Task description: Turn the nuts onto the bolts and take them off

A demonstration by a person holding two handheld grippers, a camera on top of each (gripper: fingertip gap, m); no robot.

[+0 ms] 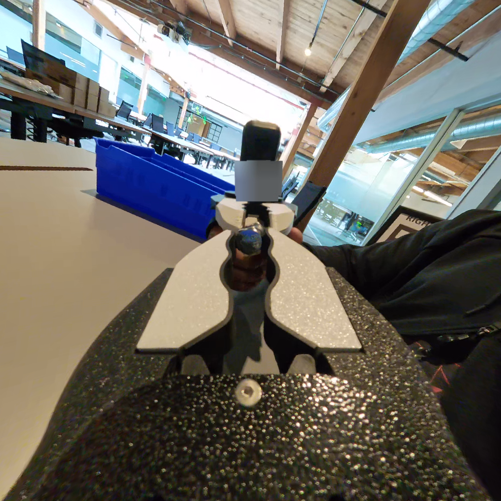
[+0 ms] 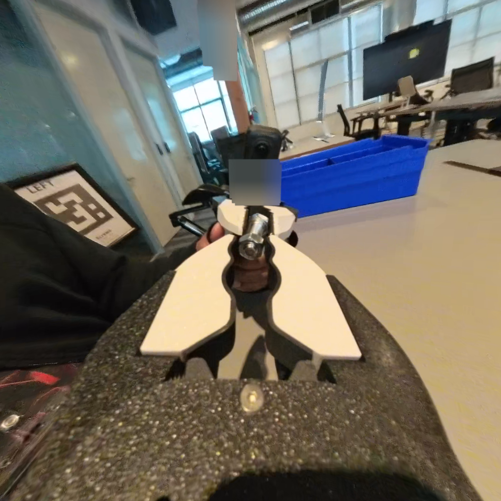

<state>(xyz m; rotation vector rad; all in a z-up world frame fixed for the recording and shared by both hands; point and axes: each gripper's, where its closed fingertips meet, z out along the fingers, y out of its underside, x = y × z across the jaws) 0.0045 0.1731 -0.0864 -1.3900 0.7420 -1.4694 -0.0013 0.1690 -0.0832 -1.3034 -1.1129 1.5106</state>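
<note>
The two grippers face each other tip to tip above the table. In the left wrist view my left gripper (image 1: 249, 238) is shut on the hex head of a silver bolt (image 1: 250, 242). The bolt's shaft runs away into the white fingers of the right gripper (image 1: 254, 218). In the right wrist view my right gripper (image 2: 250, 240) is shut on a silver hex nut (image 2: 250, 248) threaded on the bolt. The threaded shaft (image 2: 257, 225) runs on into the left gripper (image 2: 254, 219). A hand (image 2: 249, 276) shows under the tips.
A blue plastic bin (image 1: 151, 179) stands on the pale table (image 1: 67, 257), also in the right wrist view (image 2: 352, 176). A person's black sleeve (image 1: 406, 276) reaches in from the side. A framed marker sign (image 2: 73, 206) leans by a glass wall. Desks and chairs stand behind. Both grippers' tips are close together, under 4 cm apart.
</note>
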